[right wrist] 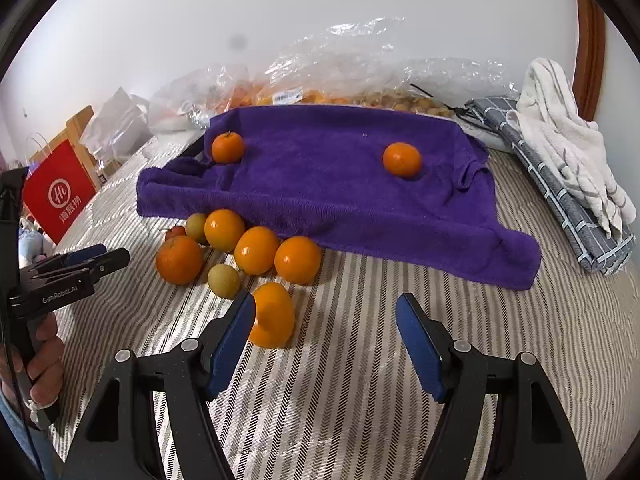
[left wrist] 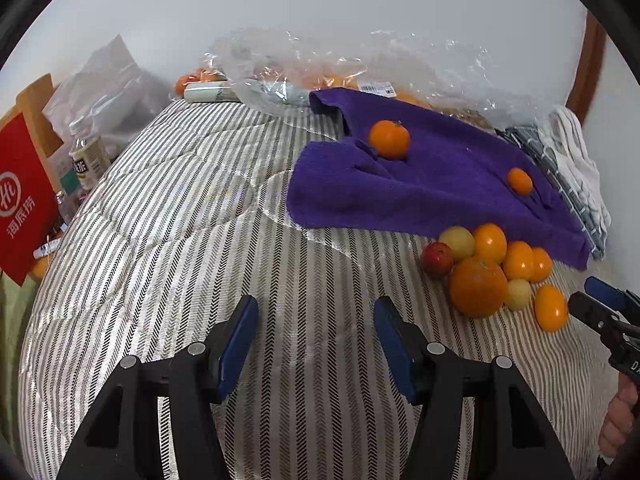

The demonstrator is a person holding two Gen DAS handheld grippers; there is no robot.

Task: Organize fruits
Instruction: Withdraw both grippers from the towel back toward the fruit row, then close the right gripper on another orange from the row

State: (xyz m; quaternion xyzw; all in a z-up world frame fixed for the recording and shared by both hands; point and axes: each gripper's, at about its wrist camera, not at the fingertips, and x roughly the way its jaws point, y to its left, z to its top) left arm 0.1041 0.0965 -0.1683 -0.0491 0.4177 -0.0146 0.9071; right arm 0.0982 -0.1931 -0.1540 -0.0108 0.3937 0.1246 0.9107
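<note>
You held the left gripper (left wrist: 316, 320) above the striped bed cover (left wrist: 200, 220), with its jaws wide apart and nothing between them. Your right gripper (right wrist: 325, 316) was also wide open and held nothing. Its left blue finger (right wrist: 234, 336) stood just in front of the nearest orange fruit (right wrist: 274, 316), covering part of it; I cannot tell if they were touching.

The pile of fruits (right wrist: 240, 248) lay on the cover, just at the near edge of the purple towel (right wrist: 320, 184). In the right wrist view it was left of the gripper, and in the left wrist view it was to the right. In the pile there were several orange fruits, two pale yellow-green ones (right wrist: 224, 280) and one small red fruit (left wrist: 437, 259) at the far left side. The big orange (left wrist: 478, 287) sat at the near side of the pile in the left view.

Two more oranges were on the towel, well apart from each other: one (right wrist: 227, 147) at the far left corner and one (right wrist: 402, 159) more to the right.

Behind the towel, against the wall, lay clear plastic bags (right wrist: 360, 68) with more fruit inside. Folded cloths (right wrist: 568, 168) were at the right, and a red paper bag (right wrist: 58, 194) stood at the left beside the bed.
</note>
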